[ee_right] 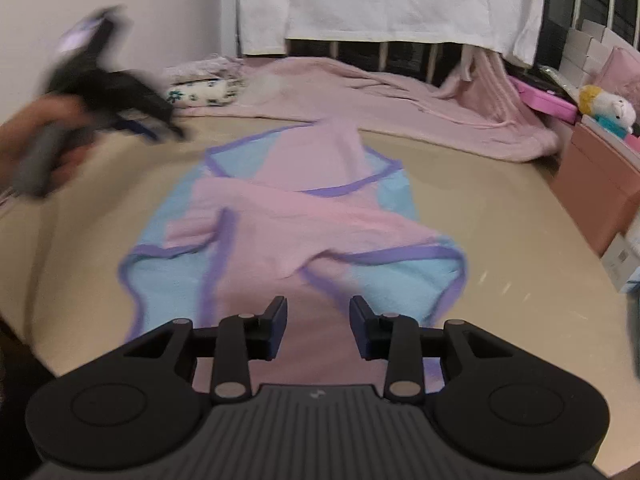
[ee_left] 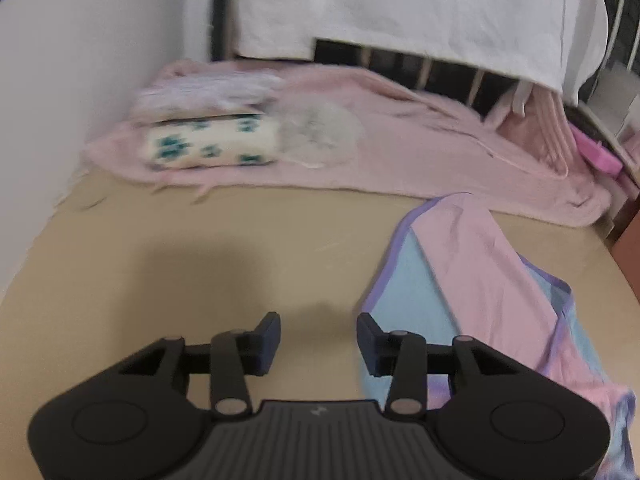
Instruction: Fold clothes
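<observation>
A pink and light-blue garment (ee_right: pixel 304 208) with purple trim lies spread and partly folded over itself on the beige bed surface (ee_right: pixel 500 208). My right gripper (ee_right: pixel 318 316) hovers over its near end, open, with no cloth pinched between the pads. In the left wrist view the same garment (ee_left: pixel 480 264) lies to the right. My left gripper (ee_left: pixel 318 332) is open over bare beige surface, just left of the garment's edge, with nothing between its fingers. In the right wrist view the left gripper (ee_right: pixel 168 124) shows as a blur at far left, held by a hand (ee_right: pixel 24 136).
A pink blanket (ee_left: pixel 400 148) lies across the far side, with a stack of folded clothes (ee_left: pixel 208 144) on its left end. A white sheet (ee_left: pixel 400 8) hangs over the bed rails behind. A wall (ee_left: pixel 80 80) runs along the left. Boxes (ee_right: pixel 600 184) and a plush toy (ee_right: pixel 612 108) line the right.
</observation>
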`<state>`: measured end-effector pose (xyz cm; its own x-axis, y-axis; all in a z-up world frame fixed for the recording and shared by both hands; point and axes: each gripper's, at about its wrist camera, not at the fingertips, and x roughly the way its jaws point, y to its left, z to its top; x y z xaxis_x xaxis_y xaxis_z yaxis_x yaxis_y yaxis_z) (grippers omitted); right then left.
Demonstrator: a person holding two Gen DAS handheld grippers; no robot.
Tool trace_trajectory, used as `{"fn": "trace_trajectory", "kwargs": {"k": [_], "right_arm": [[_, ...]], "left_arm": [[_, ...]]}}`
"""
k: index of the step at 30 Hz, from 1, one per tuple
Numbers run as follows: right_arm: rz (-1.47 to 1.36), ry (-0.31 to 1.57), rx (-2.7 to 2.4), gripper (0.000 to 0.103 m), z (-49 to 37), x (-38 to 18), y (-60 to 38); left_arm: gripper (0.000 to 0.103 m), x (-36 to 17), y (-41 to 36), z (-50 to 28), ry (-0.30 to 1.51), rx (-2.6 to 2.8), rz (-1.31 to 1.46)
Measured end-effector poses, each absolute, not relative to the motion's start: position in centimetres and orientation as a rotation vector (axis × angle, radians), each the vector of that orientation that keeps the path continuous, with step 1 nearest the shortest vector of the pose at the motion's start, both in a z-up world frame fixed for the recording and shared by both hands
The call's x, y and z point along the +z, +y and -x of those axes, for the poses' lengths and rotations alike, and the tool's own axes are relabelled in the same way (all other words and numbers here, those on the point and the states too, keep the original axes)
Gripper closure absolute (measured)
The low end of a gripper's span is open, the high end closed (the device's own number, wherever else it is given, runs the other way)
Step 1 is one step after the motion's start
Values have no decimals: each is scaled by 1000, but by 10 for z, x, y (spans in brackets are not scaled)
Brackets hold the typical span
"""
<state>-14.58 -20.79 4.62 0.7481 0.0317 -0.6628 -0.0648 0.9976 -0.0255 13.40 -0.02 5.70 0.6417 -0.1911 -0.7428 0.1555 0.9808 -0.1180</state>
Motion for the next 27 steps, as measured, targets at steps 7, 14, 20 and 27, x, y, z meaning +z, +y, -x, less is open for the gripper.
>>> {"fn": "trace_trajectory", "kwargs": {"k": [7, 14, 20, 27], "right_arm": [[34, 757, 100, 68, 151, 26, -184], [52, 764, 85, 62, 151, 27, -198], [132, 751, -74, 60, 130, 25, -231], [51, 667, -77, 60, 122, 50, -245]], "left_arm": [[102, 26, -30, -148, 879, -214, -61], [103, 29, 28, -79, 885, -82, -83], [101, 40, 66, 24, 972, -167, -53], [66, 69, 85, 77, 795, -314, -28]]}}
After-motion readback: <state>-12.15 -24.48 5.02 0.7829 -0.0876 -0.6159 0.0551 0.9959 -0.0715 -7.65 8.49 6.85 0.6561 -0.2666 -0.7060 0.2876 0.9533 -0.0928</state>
